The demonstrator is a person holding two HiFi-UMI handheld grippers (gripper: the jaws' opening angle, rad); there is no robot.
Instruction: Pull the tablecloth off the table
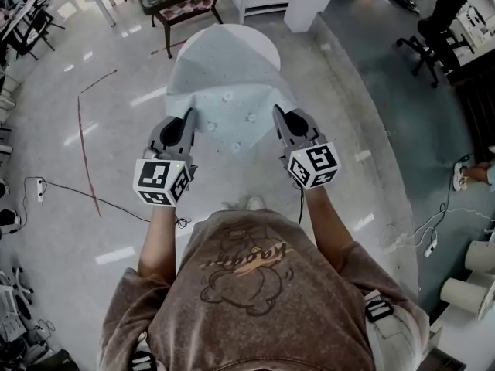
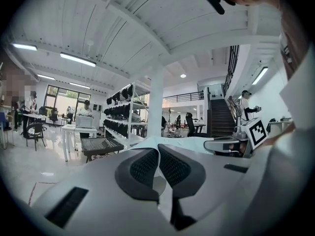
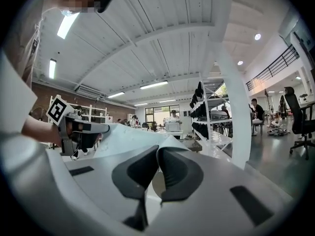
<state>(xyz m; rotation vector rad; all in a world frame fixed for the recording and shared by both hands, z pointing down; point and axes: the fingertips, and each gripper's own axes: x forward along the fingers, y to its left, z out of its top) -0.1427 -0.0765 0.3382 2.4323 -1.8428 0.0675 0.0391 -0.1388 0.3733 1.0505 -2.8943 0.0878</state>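
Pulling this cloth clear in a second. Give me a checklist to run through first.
1. Left gripper shut on cloth: ok.
2. Right gripper shut on cloth: ok.
3. Both grips on the near edge: ok.
4. Cloth off the table: not ok; its far part lies on the top.
5. Nothing standing on the cloth: cannot tell; the small spots on it are unclear.
6. Cable away from the feet: cannot tell; it runs in close on the left side.

Both arms stretched forward — left tool (image 1: pixel 189 116) and right tool (image 1: pixel 277 112) each clamped on the tablecloth (image 1: pixel 224 72).
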